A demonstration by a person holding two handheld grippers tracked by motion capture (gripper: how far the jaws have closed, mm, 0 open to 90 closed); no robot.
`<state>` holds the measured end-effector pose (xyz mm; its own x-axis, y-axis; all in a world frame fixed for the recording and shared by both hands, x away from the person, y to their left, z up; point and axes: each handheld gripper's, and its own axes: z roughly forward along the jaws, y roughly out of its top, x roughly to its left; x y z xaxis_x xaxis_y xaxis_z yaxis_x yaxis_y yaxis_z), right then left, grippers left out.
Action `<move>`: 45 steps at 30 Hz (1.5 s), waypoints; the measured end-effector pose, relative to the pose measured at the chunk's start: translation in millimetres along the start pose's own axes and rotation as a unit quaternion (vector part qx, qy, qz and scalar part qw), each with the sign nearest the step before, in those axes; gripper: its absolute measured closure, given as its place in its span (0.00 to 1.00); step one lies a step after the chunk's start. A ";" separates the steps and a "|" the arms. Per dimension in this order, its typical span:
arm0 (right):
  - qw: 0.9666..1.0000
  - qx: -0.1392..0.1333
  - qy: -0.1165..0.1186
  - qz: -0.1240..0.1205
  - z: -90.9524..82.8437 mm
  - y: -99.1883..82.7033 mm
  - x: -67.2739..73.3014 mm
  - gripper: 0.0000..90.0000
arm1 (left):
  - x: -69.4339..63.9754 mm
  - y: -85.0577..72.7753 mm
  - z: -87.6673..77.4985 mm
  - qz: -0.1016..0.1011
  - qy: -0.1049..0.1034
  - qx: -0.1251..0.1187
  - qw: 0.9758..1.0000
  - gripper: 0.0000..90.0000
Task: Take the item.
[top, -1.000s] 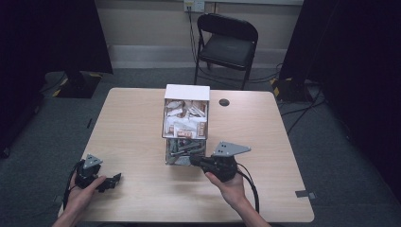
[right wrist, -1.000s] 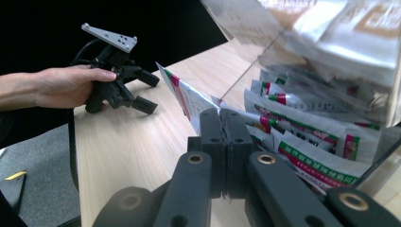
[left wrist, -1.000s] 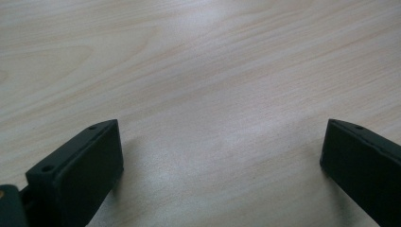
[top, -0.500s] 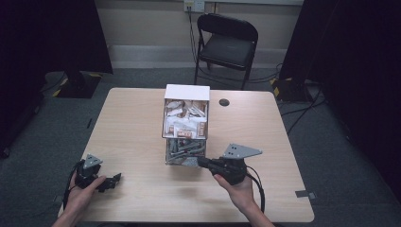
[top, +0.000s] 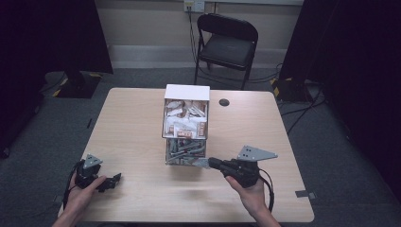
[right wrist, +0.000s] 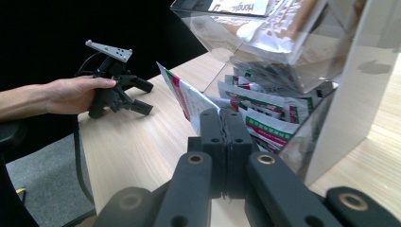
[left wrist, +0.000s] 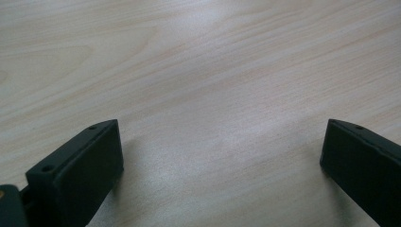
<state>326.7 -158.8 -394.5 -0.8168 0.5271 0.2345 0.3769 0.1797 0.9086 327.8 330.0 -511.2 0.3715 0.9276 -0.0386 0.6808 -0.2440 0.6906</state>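
A clear dispenser box [top: 185, 124] with a white top stands in the middle of the table, full of small printed packets [right wrist: 265, 125]. My right gripper [top: 212, 163] lies level just right of the box's lower opening. It is shut on a white packet with red and green print [right wrist: 187, 99], which sticks out beyond the closed jaws. The same packet [top: 201, 162] shows at the box's front corner. My left gripper [top: 111, 181] rests on the table near the front left edge, held in a hand. Its jaws stand wide apart over bare wood [left wrist: 222, 142].
The wooden table [top: 265, 127] has bare room on both sides of the box. A small black round disc [top: 224, 102] lies behind the box to the right. A black folding chair [top: 227, 45] stands beyond the far edge.
My right gripper has drawn back to the right, away from the box's lower opening, with the packet in its jaws. The left gripper has stayed where it was.
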 end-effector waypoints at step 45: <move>0.991 0.017 -0.116 0.063 -8.8 -11.1 -88.2 0.99 | 0.1 0.1 0.1 0.000 0.000 0.000 1.000 0.00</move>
<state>390.7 -214.6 -422.2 -0.6419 0.7227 0.2563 0.4872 0.1263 0.8641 328.0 330.0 -511.2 0.3719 0.9275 -0.0386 0.6808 -0.2443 0.6905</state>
